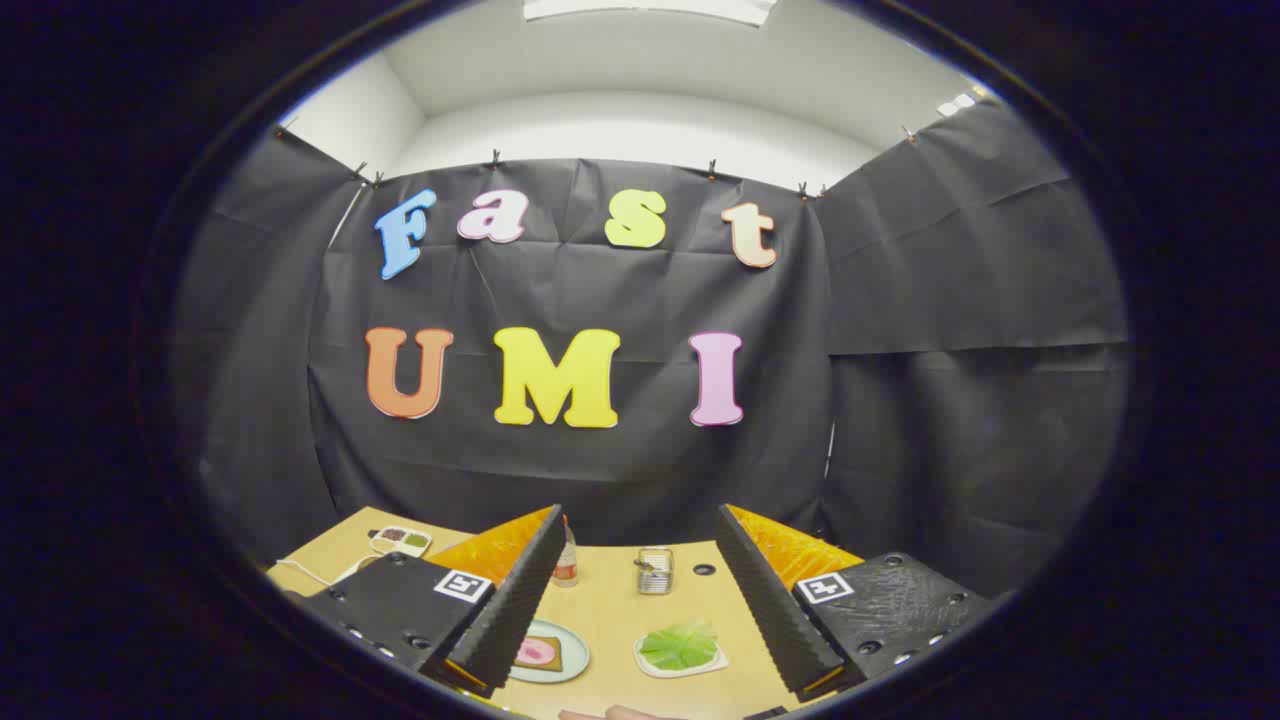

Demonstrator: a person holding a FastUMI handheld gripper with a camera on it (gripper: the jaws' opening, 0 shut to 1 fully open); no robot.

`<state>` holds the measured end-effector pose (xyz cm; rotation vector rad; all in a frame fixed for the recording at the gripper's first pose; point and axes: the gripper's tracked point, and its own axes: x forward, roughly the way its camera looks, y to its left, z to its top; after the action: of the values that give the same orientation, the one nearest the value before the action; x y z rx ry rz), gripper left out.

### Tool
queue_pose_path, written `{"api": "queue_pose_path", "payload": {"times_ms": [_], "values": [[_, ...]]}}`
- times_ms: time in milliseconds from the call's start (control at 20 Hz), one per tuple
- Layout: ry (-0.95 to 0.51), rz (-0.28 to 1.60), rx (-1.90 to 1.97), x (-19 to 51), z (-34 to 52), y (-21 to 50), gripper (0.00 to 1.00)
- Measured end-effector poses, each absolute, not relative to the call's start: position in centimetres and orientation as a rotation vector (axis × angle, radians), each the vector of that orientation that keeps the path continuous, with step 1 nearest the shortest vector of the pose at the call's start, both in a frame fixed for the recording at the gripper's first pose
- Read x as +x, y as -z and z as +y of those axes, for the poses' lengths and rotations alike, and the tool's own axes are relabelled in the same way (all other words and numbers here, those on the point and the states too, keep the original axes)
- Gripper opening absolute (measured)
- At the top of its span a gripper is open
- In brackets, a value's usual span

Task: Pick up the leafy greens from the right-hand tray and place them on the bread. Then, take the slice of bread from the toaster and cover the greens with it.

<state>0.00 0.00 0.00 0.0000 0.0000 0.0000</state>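
My gripper (637, 535) hangs well above the wooden table (610, 610), its two fingers (525, 590) spread wide with nothing between them. Below, between the fingers, a flat white tray (682, 662) holds the leafy greens (679, 645). To its left, a round pale plate (570, 655) carries a slice of bread (541, 654) topped with something pink, partly hidden by the left finger. Farther back, near the middle of the table, stands the small metal toaster (655, 570).
A small bottle with a red cap (566, 560) stands behind the left finger. A white dish with dark and green fillings (401, 541) and a white cable (310, 575) lie at the table's far left. A dark round hole (704, 569) sits beside the toaster. The black cloth wall closes the back.
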Motion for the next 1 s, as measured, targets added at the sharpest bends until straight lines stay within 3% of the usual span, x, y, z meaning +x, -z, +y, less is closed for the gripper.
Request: {"api": "queue_pose_path", "payload": {"times_ms": [1000], "values": [[-0.027,0.042,-0.006,6.8,-9.6,2.7,0.95]]}}
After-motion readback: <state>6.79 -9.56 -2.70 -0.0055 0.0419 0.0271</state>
